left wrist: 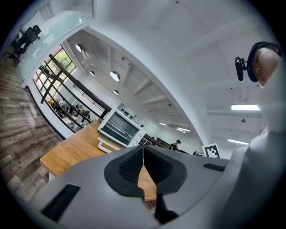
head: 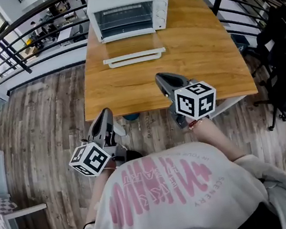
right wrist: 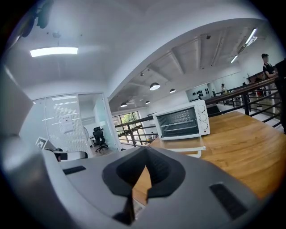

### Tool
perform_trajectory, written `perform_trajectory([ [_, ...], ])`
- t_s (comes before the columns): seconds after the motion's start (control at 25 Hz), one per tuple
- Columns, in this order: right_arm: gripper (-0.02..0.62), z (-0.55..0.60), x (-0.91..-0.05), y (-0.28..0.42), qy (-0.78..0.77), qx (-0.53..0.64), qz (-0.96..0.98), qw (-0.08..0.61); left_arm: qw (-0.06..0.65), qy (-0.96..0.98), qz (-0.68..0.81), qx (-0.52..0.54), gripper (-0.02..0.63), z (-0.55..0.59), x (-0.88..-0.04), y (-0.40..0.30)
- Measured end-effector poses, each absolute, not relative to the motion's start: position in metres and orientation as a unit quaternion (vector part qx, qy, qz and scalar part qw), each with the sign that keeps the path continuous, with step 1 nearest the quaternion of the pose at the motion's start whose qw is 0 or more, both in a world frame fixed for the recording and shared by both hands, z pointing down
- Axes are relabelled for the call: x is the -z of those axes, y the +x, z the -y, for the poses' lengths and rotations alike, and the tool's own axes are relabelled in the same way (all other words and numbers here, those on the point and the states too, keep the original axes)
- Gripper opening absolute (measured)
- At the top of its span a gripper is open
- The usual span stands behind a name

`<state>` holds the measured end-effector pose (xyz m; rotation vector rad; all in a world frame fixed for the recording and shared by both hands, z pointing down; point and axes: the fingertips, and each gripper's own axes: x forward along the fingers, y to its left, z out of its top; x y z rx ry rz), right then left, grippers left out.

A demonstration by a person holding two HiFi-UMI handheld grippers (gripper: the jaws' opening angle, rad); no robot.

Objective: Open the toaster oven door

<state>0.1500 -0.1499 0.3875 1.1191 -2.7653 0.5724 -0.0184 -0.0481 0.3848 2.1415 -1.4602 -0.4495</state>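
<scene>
The toaster oven [head: 128,9] stood at the far edge of the wooden counter [head: 198,53], its door [head: 132,45] already swung down flat, with the white handle [head: 134,57] lying nearest the person. The head view showed both tools well short of it: the left tongs [head: 106,113] hung off the counter's near edge over the plank floor [head: 39,112], and the right tongs [head: 159,77] reached just over that edge. Only the gripper views showed the jaws. The left tongs [left wrist: 143,154] were pressed together with nothing between them, and the right tongs [right wrist: 145,156] were likewise closed and empty. The right gripper view looked into the oven's cavity [right wrist: 178,121] and also caught an office chair [right wrist: 99,136], which the head view did not show.
</scene>
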Motion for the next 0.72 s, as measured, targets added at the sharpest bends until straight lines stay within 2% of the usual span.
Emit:
perform_trajectory([
  [0.72,-0.003,0.141,-0.402,0.171,0.375,-0.191,0.905,0.064,0.264,0.792,0.528,0.156,0.021,0.044,-0.398,0.002],
])
